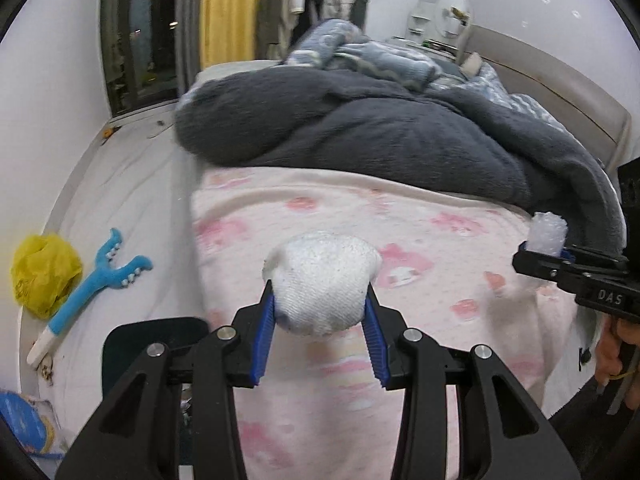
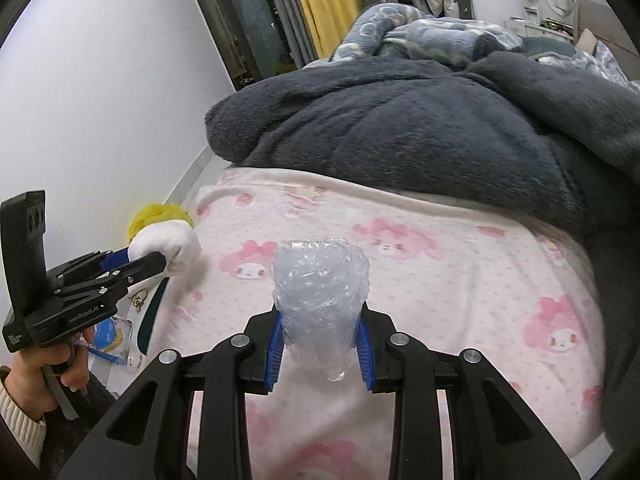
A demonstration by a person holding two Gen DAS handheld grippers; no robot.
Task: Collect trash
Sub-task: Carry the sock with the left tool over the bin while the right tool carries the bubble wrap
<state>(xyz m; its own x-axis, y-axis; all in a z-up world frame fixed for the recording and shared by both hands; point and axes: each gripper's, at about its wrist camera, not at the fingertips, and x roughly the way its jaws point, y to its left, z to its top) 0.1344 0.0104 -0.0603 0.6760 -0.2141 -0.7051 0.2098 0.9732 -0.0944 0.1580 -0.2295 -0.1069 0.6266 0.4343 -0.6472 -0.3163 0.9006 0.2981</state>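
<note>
My left gripper (image 1: 320,308) is shut on a white balled sock (image 1: 322,284) and holds it above the pink patterned blanket (image 1: 420,248). It also shows in the right wrist view (image 2: 160,256), at the left, with the sock (image 2: 168,246). My right gripper (image 2: 320,332) is shut on a crumpled wad of clear bubble wrap (image 2: 320,288) above the same blanket (image 2: 440,280). The right gripper (image 1: 544,258) shows at the right edge of the left wrist view with the bubble wrap (image 1: 548,232).
A dark grey fleece blanket (image 1: 360,128) is piled across the bed behind. On the white sheet at the left lie a crumpled yellow plastic bag (image 1: 42,274), a blue plush toy (image 1: 96,284) and a blue packet (image 1: 24,424). A dark bin rim (image 1: 156,332) sits below left.
</note>
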